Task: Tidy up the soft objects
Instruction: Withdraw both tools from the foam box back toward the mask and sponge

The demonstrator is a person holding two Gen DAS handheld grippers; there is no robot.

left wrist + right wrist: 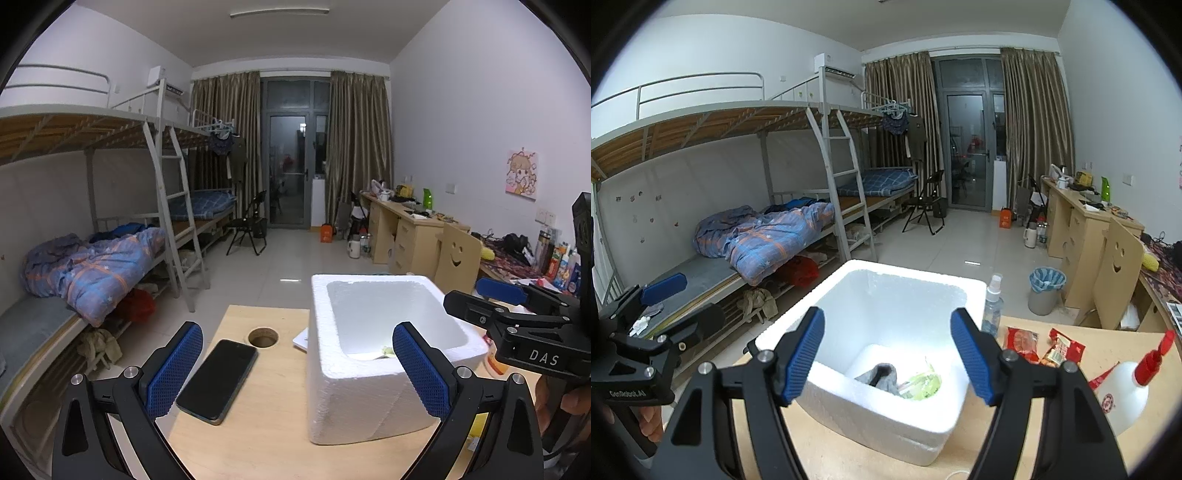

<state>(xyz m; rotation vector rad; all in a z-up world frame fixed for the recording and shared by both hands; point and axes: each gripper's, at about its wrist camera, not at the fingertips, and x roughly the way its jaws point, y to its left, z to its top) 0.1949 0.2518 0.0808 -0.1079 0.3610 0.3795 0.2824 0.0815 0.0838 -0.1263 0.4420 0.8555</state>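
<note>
While both grippers' jaws gape empty, phone (217,380) and bottle (991,306) flank the box (849,413).

A light wooden table (266,435) with a round hole (263,336) near its far edge is seen. A white foam box (886,413) is set on it. A black phone (218,380) is laid left of the box. To the box's right, a clear spray bottle (991,306), red snack packets (1045,347) and a white red-capped bottle (1123,395) are placed.

White bottle (1123,397) cut off at right; its label unreadable
</note>
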